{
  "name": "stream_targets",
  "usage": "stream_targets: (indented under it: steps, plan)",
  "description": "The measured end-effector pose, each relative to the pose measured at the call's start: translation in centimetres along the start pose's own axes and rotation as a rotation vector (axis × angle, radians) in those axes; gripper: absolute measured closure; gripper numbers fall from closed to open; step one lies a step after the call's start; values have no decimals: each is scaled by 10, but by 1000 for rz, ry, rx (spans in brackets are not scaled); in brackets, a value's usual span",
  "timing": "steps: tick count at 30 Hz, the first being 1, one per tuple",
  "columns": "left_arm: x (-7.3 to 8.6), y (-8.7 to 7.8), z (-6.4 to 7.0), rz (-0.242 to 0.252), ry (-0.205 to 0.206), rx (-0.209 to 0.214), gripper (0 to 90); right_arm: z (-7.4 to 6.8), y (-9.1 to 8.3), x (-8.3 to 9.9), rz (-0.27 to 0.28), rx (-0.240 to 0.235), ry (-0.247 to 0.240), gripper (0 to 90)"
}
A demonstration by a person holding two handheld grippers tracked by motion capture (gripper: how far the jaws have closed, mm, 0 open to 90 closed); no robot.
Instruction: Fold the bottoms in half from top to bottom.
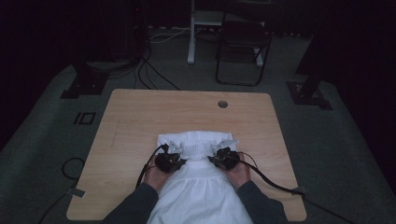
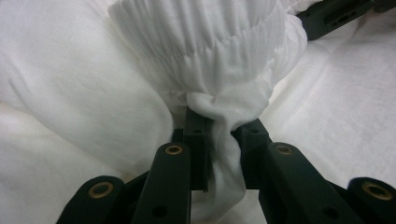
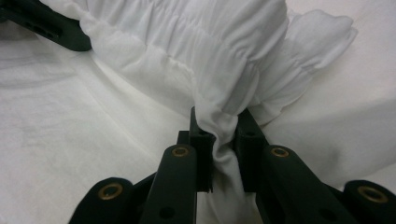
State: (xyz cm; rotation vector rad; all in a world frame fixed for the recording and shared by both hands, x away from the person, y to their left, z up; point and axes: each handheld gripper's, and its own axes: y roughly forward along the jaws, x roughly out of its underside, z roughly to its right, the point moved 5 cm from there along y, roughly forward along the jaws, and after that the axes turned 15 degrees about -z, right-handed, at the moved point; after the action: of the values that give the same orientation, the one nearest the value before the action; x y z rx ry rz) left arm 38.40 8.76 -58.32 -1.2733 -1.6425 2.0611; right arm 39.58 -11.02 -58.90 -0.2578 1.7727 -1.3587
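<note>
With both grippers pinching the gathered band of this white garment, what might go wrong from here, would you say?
1. The left gripper holds a thin bunched twist of the white garment; a pull may slip it free.
2. The right gripper grips just below the gathered band, so uneven pulling could skew the fold.
3. The garment's near part hangs over the table edge and may drag it off.

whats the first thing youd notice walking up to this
A white garment spreads over the near middle of the wooden table, bright against the dark room. Both the left gripper and the right gripper are shut on bunches of its gathered, elastic-looking edge, side by side at the cloth's far end.
</note>
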Motion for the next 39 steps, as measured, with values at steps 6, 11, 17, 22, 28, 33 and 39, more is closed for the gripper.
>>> stream_targets:
  steps: [6, 11, 17, 22, 28, 33, 39]
  plan:
    - [-20, 9, -28, -7, -21, -18, 784, 18, 11, -24, -4, 20, 26, 809]
    - [-37, 17, -46, -13, -30, -53, 785, 35, 19, -42, -8, 29, 41, 809]
    - [-54, 24, -62, -31, -35, -84, 784, 53, 27, -59, -4, 36, 82, 809]
    - [-70, 30, -74, -64, -42, -127, 783, 68, 33, -73, -9, 44, 115, 808]
    - [-80, 34, -81, -83, -66, -165, 784, 78, 39, -85, -8, 50, 180, 808]
    - [-77, 31, -81, -53, -92, -134, 813, 76, 37, -83, -2, 63, 152, 822]
    - [-76, 5, -77, 51, -113, -69, 833, 75, 18, -82, 82, 14, 160, 830]
